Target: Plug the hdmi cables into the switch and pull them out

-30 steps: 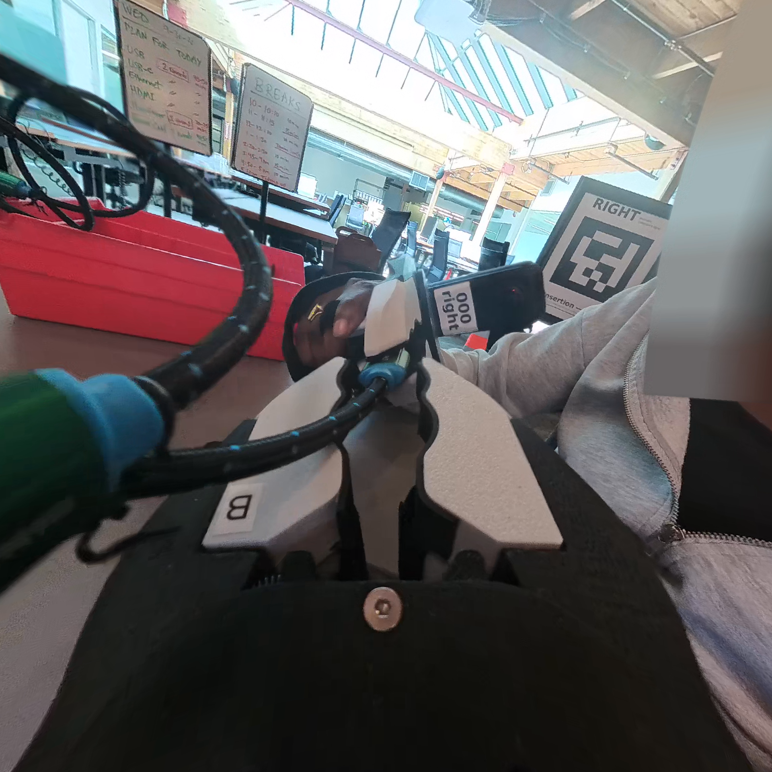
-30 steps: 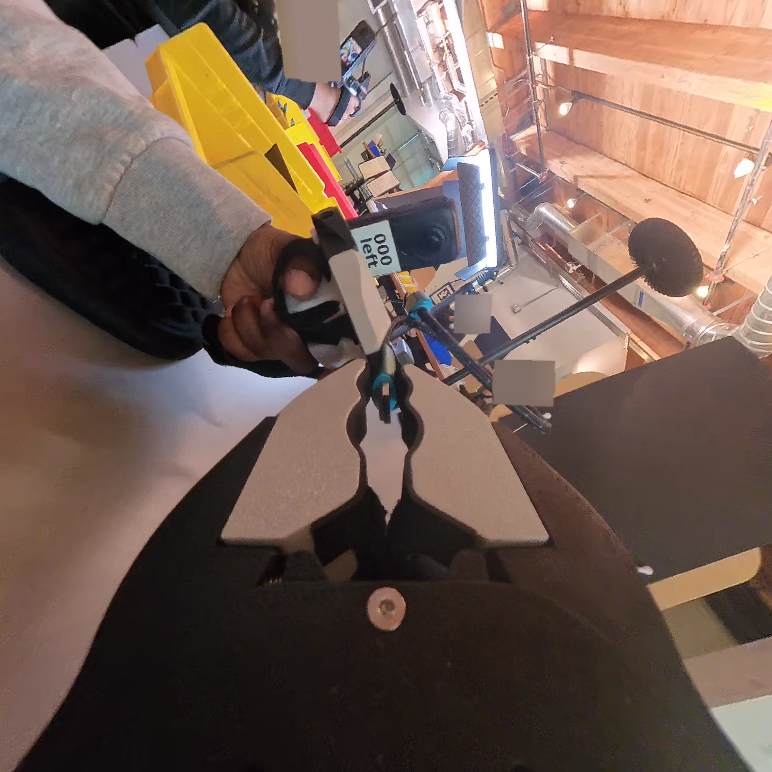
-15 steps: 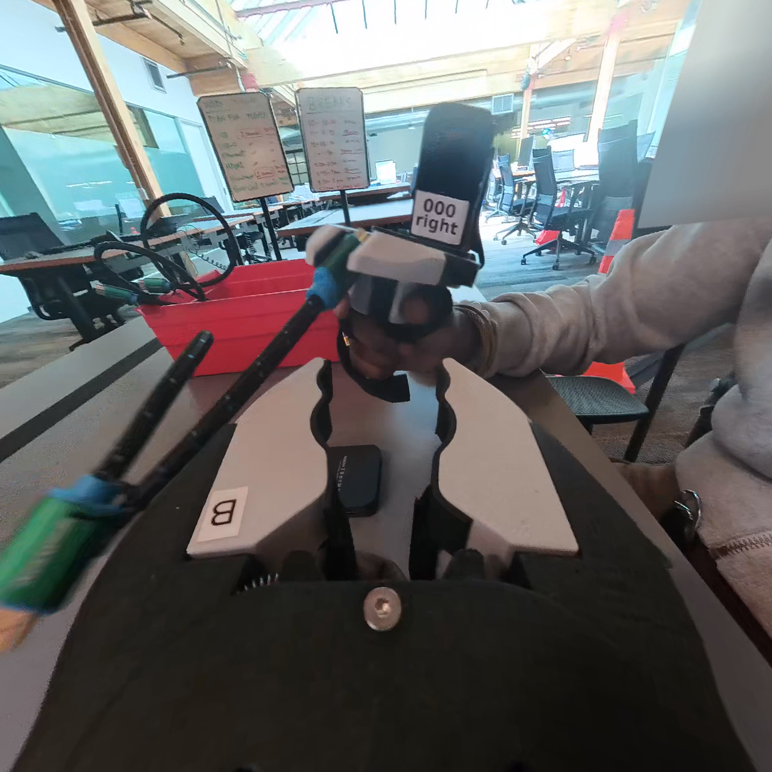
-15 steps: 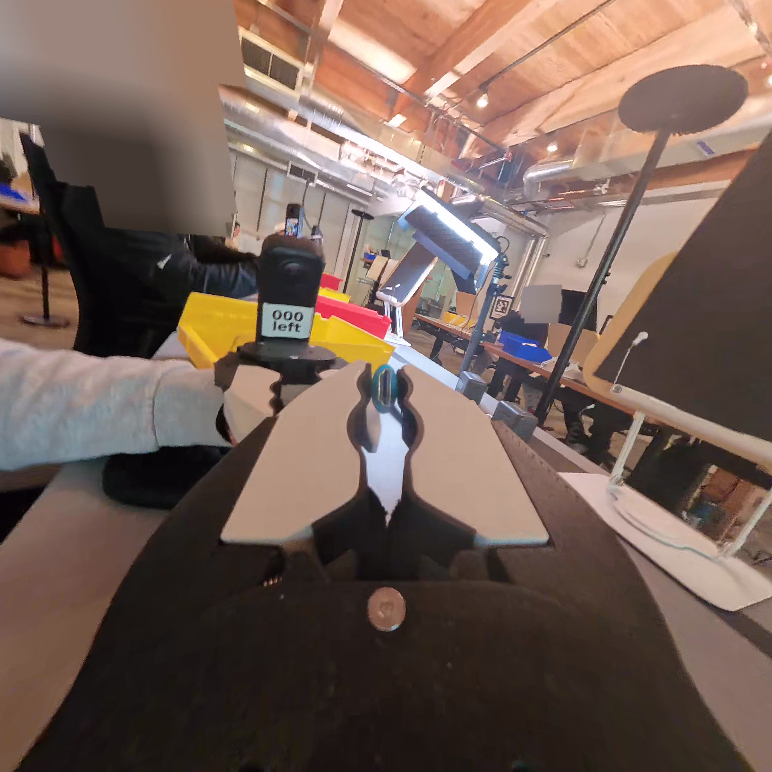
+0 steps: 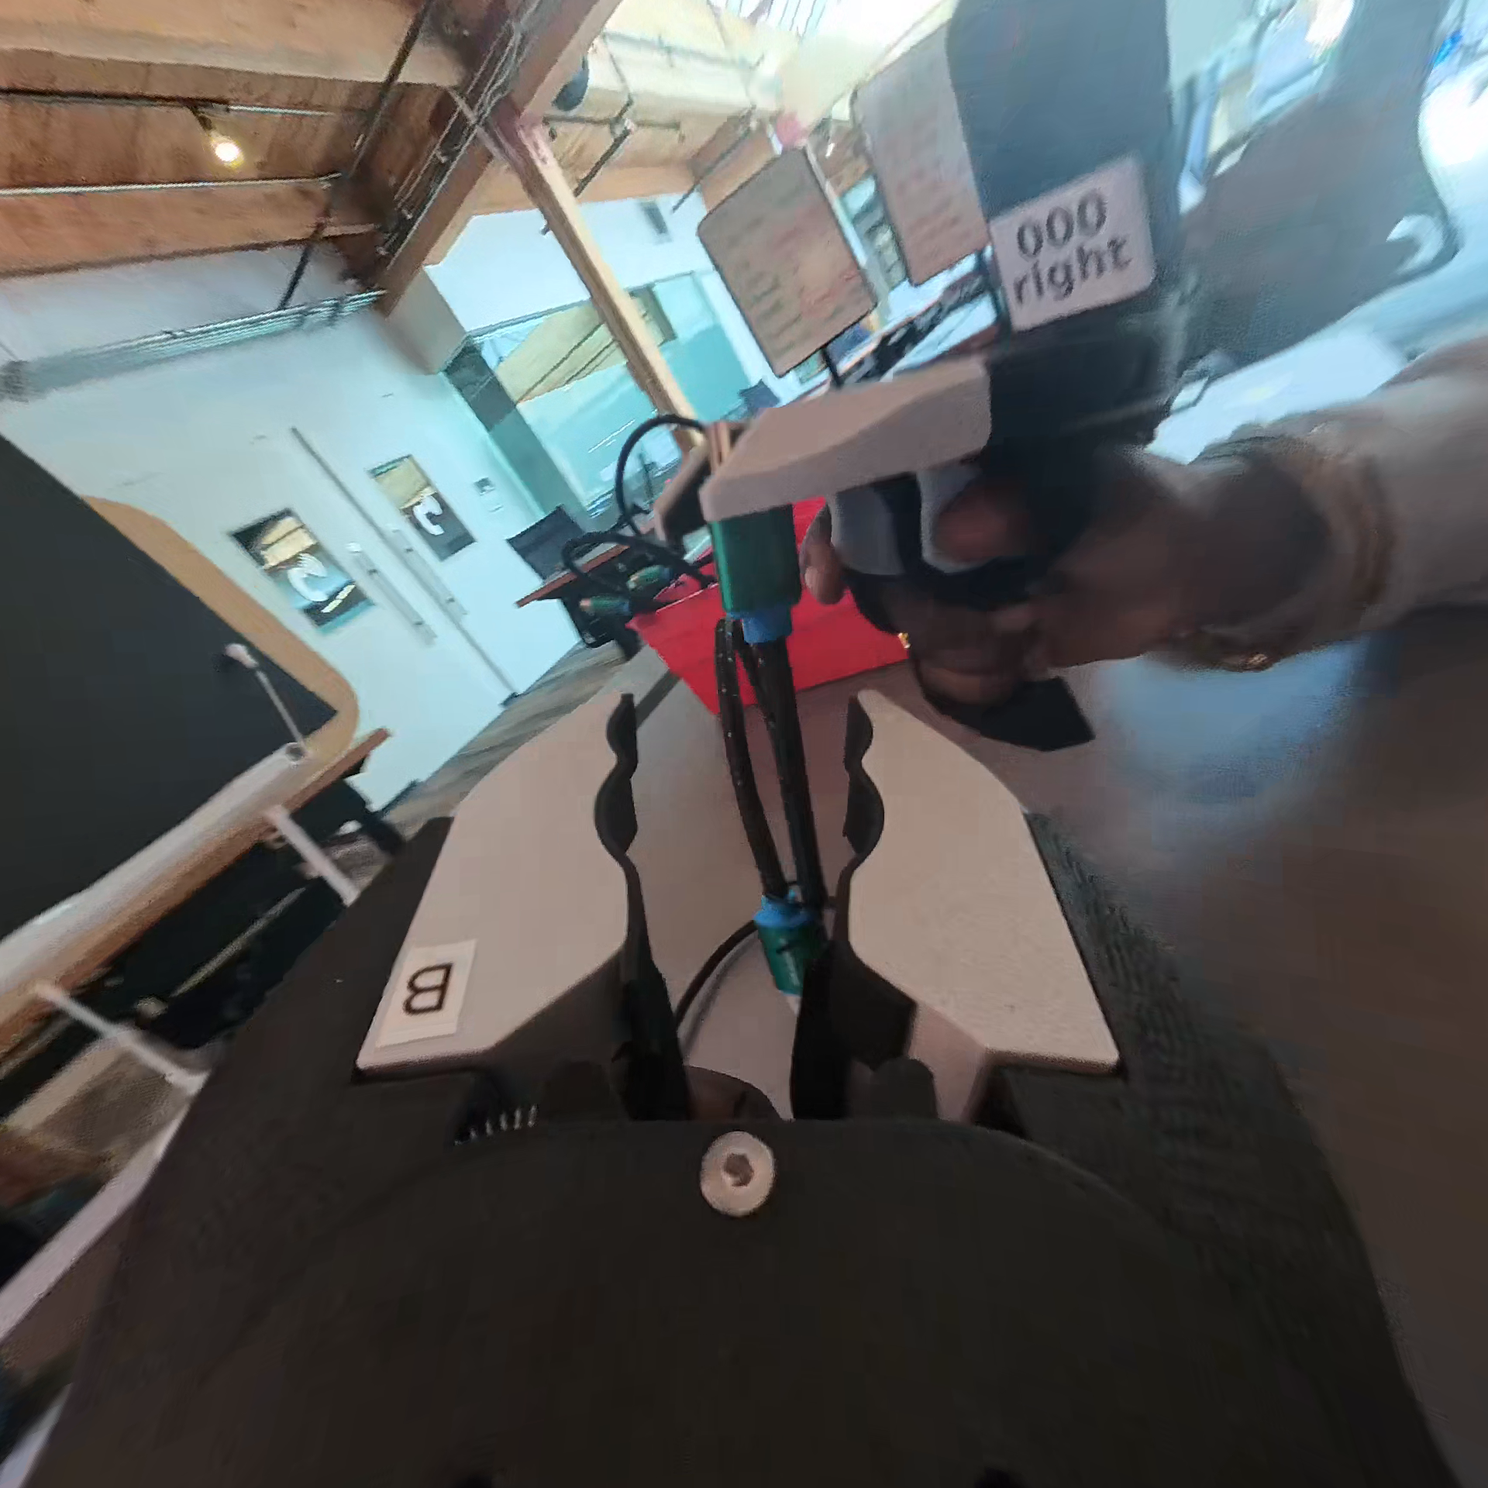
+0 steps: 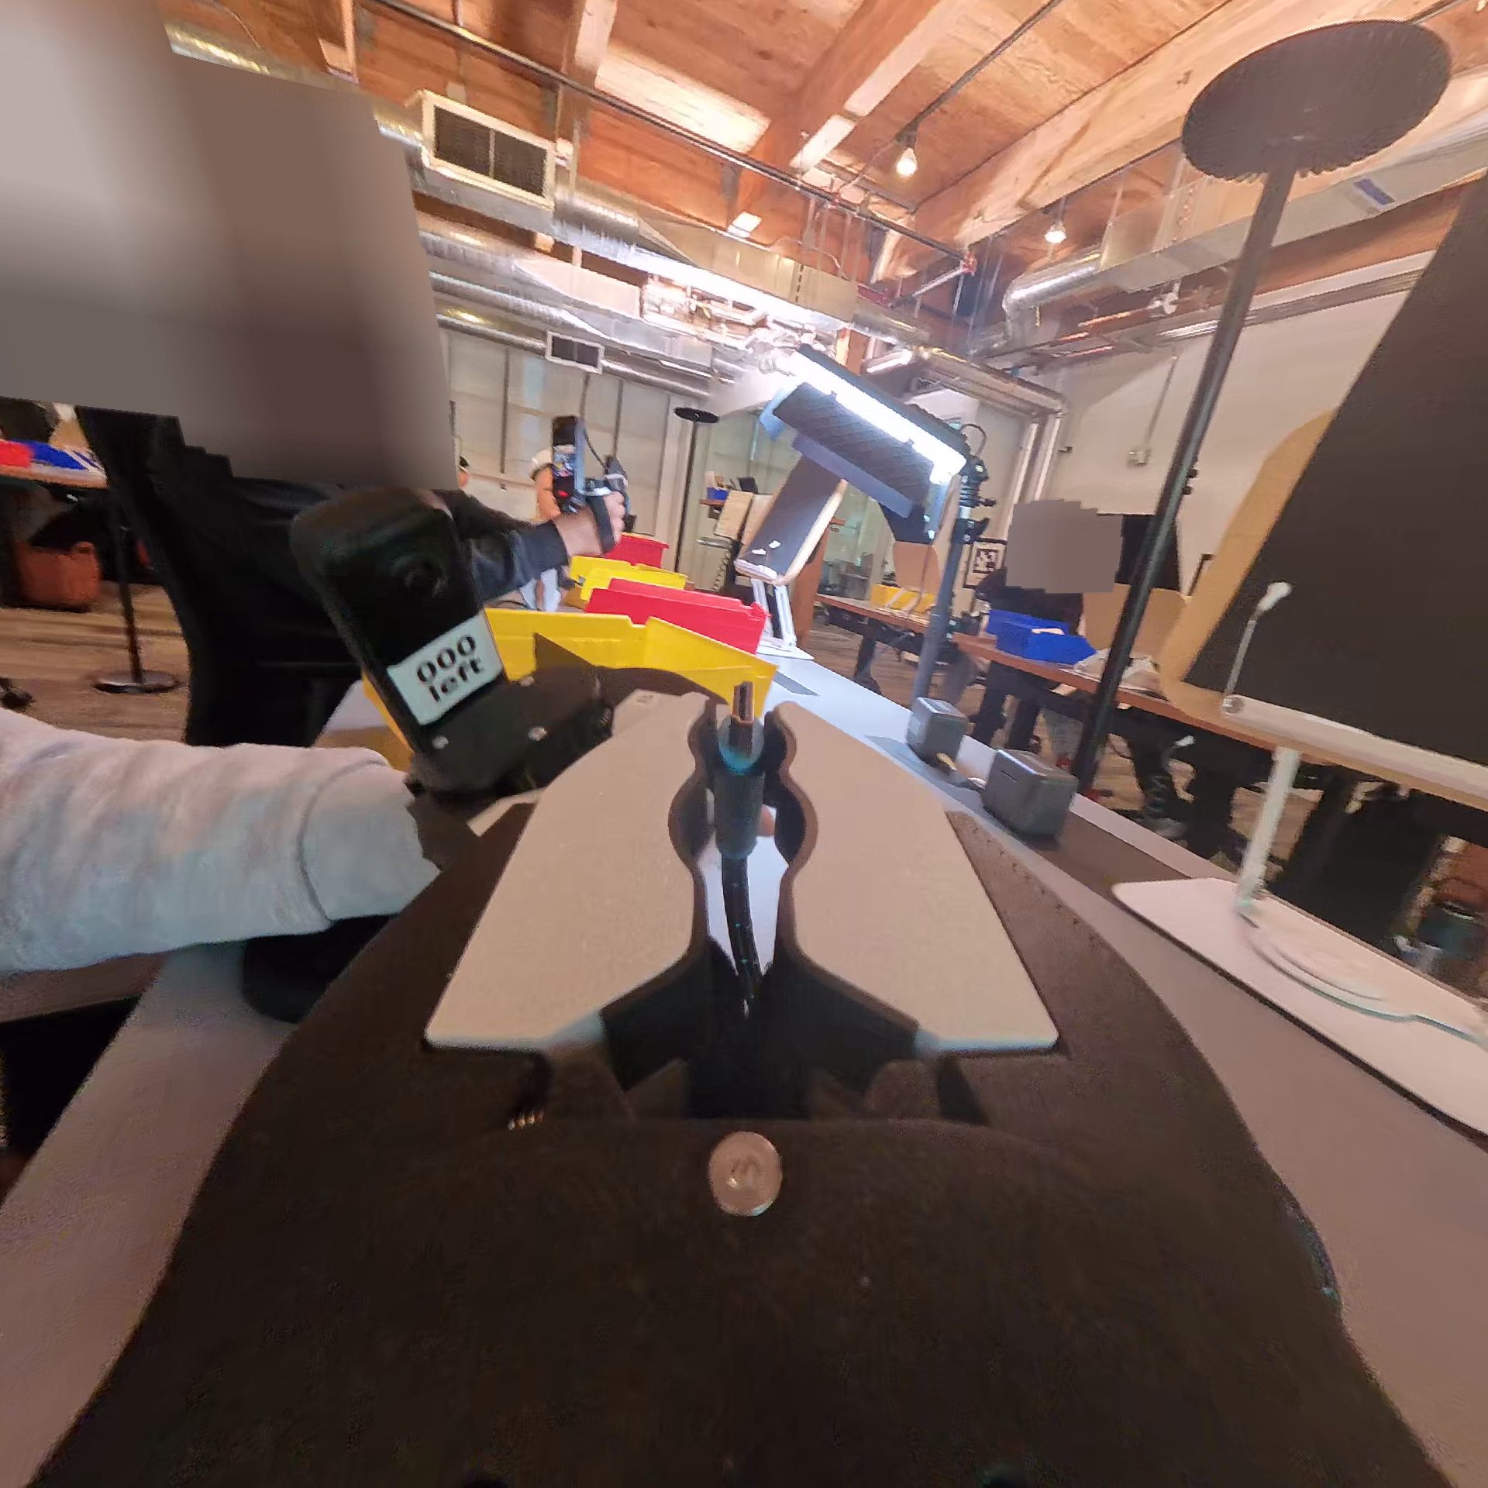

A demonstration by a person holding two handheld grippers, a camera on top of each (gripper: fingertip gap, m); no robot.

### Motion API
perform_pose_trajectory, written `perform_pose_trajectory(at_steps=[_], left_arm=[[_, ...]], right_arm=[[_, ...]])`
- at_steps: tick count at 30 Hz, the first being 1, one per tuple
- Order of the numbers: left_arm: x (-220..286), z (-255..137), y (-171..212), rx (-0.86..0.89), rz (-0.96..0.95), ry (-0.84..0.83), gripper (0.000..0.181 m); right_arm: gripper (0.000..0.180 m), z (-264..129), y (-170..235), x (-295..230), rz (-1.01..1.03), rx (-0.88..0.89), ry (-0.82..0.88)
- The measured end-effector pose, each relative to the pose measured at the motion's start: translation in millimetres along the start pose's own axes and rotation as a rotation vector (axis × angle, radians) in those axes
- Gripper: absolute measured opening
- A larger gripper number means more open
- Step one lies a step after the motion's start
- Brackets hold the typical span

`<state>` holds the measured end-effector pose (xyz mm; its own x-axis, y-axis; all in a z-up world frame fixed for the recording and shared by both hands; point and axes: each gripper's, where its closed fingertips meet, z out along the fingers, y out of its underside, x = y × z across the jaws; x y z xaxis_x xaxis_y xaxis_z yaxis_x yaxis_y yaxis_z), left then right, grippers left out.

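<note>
Now, line by line:
Cable: black braided hdmi cable [image 5: 777,773] hangs down from the right gripper [image 6: 745,725] and runs between the left gripper's fingers toward the table.
Plug 1: green-shelled plug [image 5: 757,560], blue collar below it. R fingers narrow, clamped on it; in the right wrist view its metal tip pokes out past the fingertips.
Plug 2: second plug [image 5: 785,942], same green/blue, lies low between the L fingers, close to the right one. Touching or not: can't tell.
L gripper: left gripper [image 5: 737,729] fingers wide, holding nothing that I can see.
Switch: not visible in either view, so ports and facing unknown.
Step (my read): transit w/ one plug in hand, either heading to insert or just pulled out; frames alone don't settle it.
Next move (judgement): find the switch, square the plug tip to a port, L gripper likely needed to steady the switch or take plug 2.
Risk: slack cable may snag on a L finger; left wrist view is blurred, so alignment is hard to judge.
Room: grey table [image 6: 1328,1127] has open surface ahead of the R gripper. Red bin [image 5: 773,644] sits behind the cable, yellow bin [image 6: 644,644] beyond the L gripper, white lamp base [image 6: 1288,942] off to the right near the edge.
</note>
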<state>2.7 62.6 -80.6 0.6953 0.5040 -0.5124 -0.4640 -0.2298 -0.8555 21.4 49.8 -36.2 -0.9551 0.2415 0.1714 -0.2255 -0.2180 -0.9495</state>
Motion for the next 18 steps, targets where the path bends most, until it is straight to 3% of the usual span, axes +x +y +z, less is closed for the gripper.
perform_pose_trajectory(at_steps=[1, 4, 7, 18], left_arm=[[0, 2, 3, -0.024, 0.046, -0.019, 0.045], [0, -1, 4, -0.051, 0.134, -0.027, 0.008], [-14, -8, -2, -0.047, 0.184, -0.100, 0.007], [-16, -10, 11, -0.153, 0.397, -0.121, 0.006]], right_arm=[[0.011, 2, -1, -4, 0.016, 0.012, -0.014], [0.011, 4, -2, -5, 0.034, 0.040, -0.003], [0.011, 1, -2, 1, 0.004, 0.027, 0.017], [0.013, -3, 21, 8, 0.041, -0.187, -0.033]])
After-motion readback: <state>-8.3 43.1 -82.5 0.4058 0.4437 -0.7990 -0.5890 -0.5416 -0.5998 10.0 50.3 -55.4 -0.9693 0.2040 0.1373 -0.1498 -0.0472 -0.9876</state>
